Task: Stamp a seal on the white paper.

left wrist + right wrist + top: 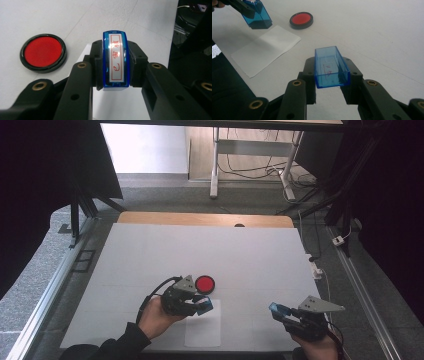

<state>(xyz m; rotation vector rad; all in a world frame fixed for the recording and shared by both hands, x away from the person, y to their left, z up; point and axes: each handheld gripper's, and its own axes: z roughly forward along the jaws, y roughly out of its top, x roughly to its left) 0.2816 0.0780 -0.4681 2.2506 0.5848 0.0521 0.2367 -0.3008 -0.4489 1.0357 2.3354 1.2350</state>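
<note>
High view, left claw: my left claw (202,304) is hovering over the near middle of the white bench (150,250), its jaws closed on a blue stamp (205,305), with my left hand (157,316) wrapping the grip from below.
High view, paper: a white sheet of paper (203,330) is lying flat near the bench's near edge, just under and toward me from the stamp.
High view, ink pad: a round red ink pad (204,283) in a black rim is sitting just beyond my left claw, toward the bench's middle.
High view, right claw: my right claw (281,312) is waiting at the near right corner, well apart from the left one, pinching a blue cap (278,309).
Left gripper view, stamp: I am squeezing the stamp (116,61) from both sides between my black jaws; it is a glossy blue plastic body, long and narrow, with a silver label framed in red and carrying red characters.
Left gripper view, ink pad: the pad (43,52) is lying to the left of the stamp, apart from it, matte red inside a shiny black ring.
Right gripper view, cap: my jaws are gripping the cap (331,67), a clear blue rectangular shell, open side up, with faint red smears inside.
Right gripper view, beyond: the stamp (257,15) is hanging above the far corner of the paper (265,48), whether touching I cannot tell; the pad (301,19) is sitting beside them.
</note>
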